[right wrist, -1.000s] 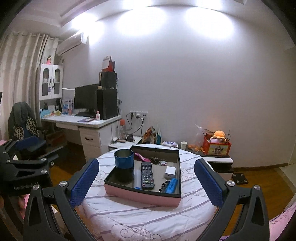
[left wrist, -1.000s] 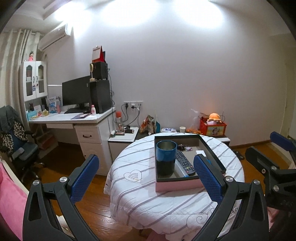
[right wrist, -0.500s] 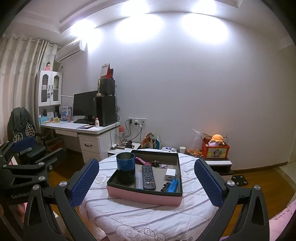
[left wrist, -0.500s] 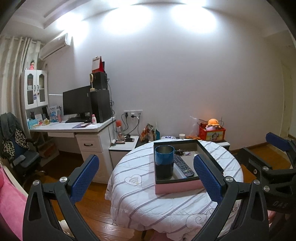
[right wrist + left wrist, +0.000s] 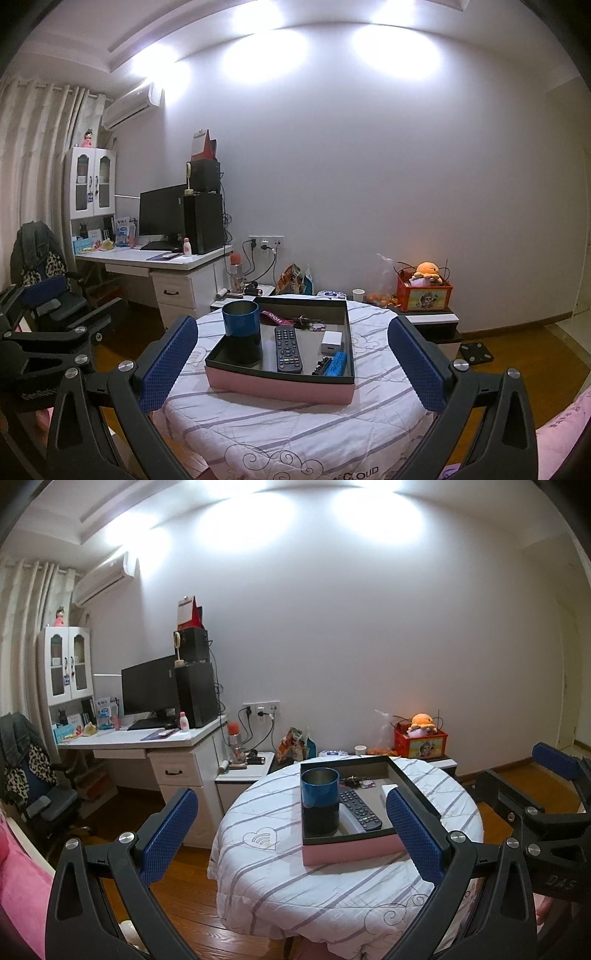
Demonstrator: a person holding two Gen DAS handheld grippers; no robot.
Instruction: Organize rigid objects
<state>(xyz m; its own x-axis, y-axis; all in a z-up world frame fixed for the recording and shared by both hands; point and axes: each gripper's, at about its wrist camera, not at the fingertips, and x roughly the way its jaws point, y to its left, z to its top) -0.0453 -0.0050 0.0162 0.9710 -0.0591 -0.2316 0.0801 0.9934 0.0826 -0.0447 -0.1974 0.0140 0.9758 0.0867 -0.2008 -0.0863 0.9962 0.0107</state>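
Both the left hand-held gripper (image 5: 291,834) and right hand-held gripper (image 5: 291,365) gape wide, empty, before the pink tray (image 5: 277,386) on the bench (image 5: 295,424)

A round table (image 5: 295,417) is standing on a wooden floor (image 5: 184,886), draped in a white quilted cloth with pale purple stripes that is hanging down over its edge all round. A shallow pink tray (image 5: 277,384) with dark inner walls is sitting directly on the cloth, near the middle of the tabletop.
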